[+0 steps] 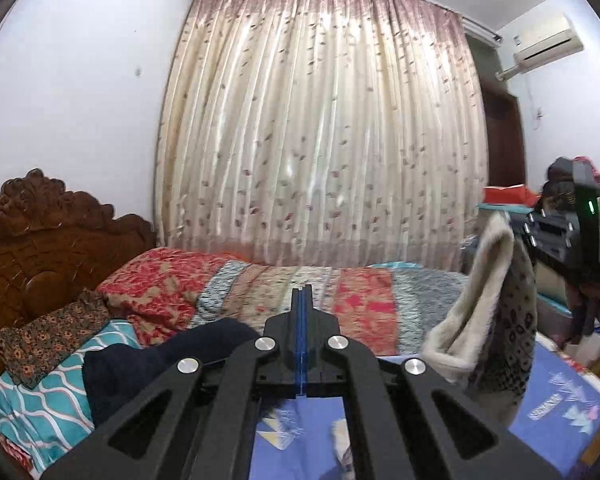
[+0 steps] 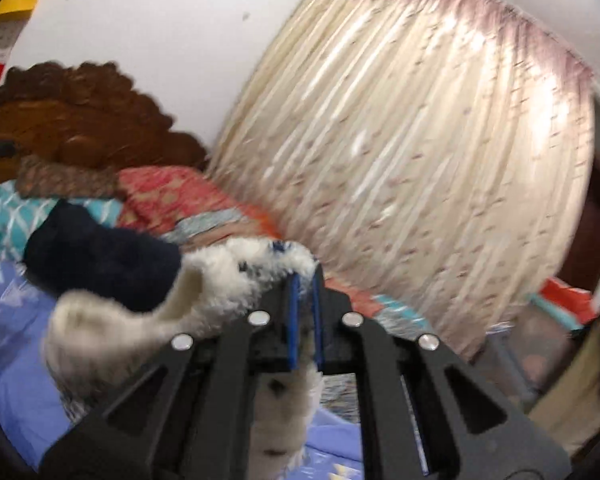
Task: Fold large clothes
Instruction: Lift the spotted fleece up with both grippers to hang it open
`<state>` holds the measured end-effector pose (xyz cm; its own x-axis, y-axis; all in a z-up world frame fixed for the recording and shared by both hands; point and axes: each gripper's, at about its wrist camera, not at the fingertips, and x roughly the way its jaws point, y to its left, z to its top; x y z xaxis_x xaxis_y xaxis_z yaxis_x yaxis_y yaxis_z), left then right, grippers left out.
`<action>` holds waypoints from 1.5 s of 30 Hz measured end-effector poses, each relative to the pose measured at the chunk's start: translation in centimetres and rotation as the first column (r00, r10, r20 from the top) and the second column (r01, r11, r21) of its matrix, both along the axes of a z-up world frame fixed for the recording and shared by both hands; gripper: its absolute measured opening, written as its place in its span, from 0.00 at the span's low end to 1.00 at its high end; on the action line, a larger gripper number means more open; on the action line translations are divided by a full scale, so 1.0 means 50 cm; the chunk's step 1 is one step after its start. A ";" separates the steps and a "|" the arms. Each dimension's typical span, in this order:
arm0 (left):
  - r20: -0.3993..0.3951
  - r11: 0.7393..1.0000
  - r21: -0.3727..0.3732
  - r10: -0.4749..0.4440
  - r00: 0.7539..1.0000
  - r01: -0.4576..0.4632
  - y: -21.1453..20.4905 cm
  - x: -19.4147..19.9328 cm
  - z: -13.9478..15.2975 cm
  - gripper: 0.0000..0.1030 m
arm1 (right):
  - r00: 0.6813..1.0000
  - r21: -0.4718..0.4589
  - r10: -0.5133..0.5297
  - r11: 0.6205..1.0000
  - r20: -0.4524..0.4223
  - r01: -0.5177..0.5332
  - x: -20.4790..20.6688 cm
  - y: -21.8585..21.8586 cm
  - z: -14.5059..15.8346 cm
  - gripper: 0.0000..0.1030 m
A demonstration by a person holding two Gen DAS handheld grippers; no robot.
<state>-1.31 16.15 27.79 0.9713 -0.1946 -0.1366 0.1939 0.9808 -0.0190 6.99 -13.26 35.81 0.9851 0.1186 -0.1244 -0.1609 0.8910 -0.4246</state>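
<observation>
The left gripper [image 1: 302, 296] is seen nearest, its blue-padded fingers [image 1: 301, 344] pressed flat together with nothing between them, held above the blue bed sheet [image 1: 556, 404]. To its right the fleecy white garment [image 1: 484, 308] is hung in the air above the bed, its long axis near vertical, the top pinched and the loose end pointing down toward the sheet. The right gripper [image 2: 302, 280] is clamped on this garment, white pile being caught between its fingers [image 2: 293, 320]. Beyond, a dark navy garment [image 1: 148, 360], a patterned quilt [image 1: 300, 292], the carved headboard [image 1: 40, 240] and the curtain [image 1: 320, 120] are seen.
</observation>
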 end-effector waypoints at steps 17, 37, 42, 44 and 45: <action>0.083 0.925 0.357 -0.170 0.982 0.131 -0.496 -0.233 -0.297 0.22 | 0.970 0.022 -0.222 0.975 0.103 0.221 -0.170 -0.025 0.199 0.05; 0.158 0.945 0.151 0.268 0.951 -0.291 -0.501 -0.177 -0.291 0.22 | 0.968 0.185 -0.224 0.962 0.114 0.200 -0.124 0.077 0.350 0.05; 0.136 0.896 0.121 0.410 0.902 -0.426 -0.425 -0.083 -0.263 0.22 | 0.972 0.206 -0.205 0.962 0.114 0.179 -0.145 0.075 0.360 0.05; 0.140 0.899 0.081 0.416 0.898 -0.429 -0.397 -0.077 -0.239 0.22 | 0.973 0.211 -0.203 0.961 0.112 0.177 -0.151 0.069 0.366 0.05; 0.154 0.916 0.035 0.390 0.908 -0.399 -0.382 -0.094 -0.223 0.22 | 0.973 0.217 -0.203 0.960 0.108 0.176 -0.151 0.066 0.369 0.05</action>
<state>-6.03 -2.93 16.66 0.9771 0.2128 0.0077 -0.2130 0.9760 0.0450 -0.56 -9.95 54.24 0.9980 -0.0623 0.0114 0.0632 0.9698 -0.2355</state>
